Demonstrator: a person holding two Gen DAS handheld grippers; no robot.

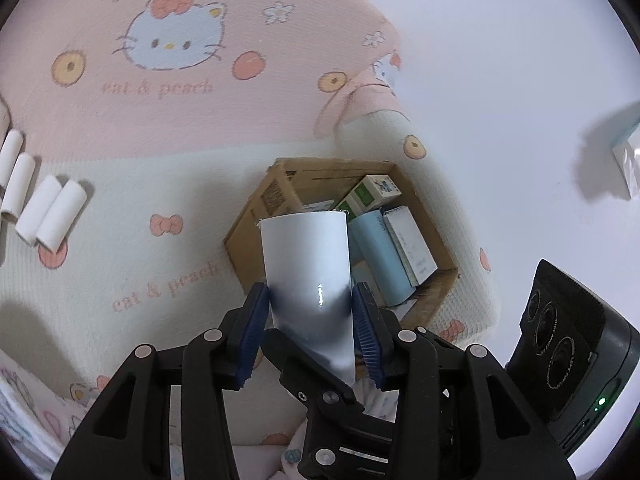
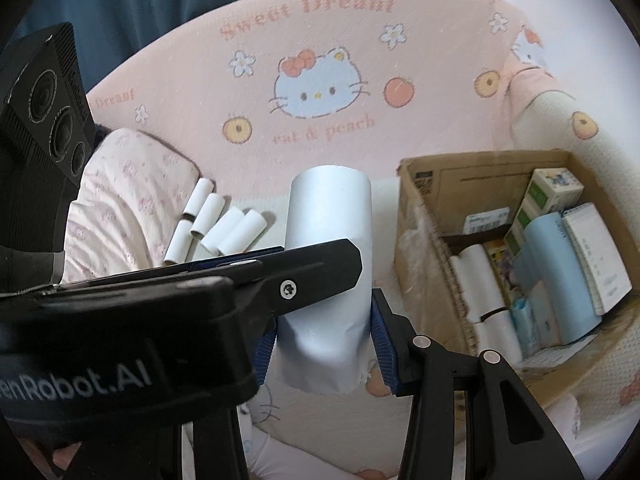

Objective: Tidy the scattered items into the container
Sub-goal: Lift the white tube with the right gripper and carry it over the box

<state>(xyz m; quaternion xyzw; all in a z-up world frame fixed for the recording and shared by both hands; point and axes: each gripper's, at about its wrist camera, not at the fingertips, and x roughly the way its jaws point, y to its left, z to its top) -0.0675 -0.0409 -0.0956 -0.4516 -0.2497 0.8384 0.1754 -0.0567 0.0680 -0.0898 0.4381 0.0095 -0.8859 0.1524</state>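
Note:
My left gripper is shut on a white paper roll and holds it above the near-left corner of the open cardboard box. My right gripper is also shut on a white roll; the left gripper's black finger crosses in front of it. Whether both hold the same roll, I cannot tell. The box sits right of the roll, holding white rolls, a light blue package and small cartons. Several white tubes lie on the blanket, also in the left wrist view.
A pink and cream cat-and-peach blanket covers the bed under everything. A floral pillow lies at the left behind the tubes. A white wall is beyond the bed edge. A white object shows at the far right.

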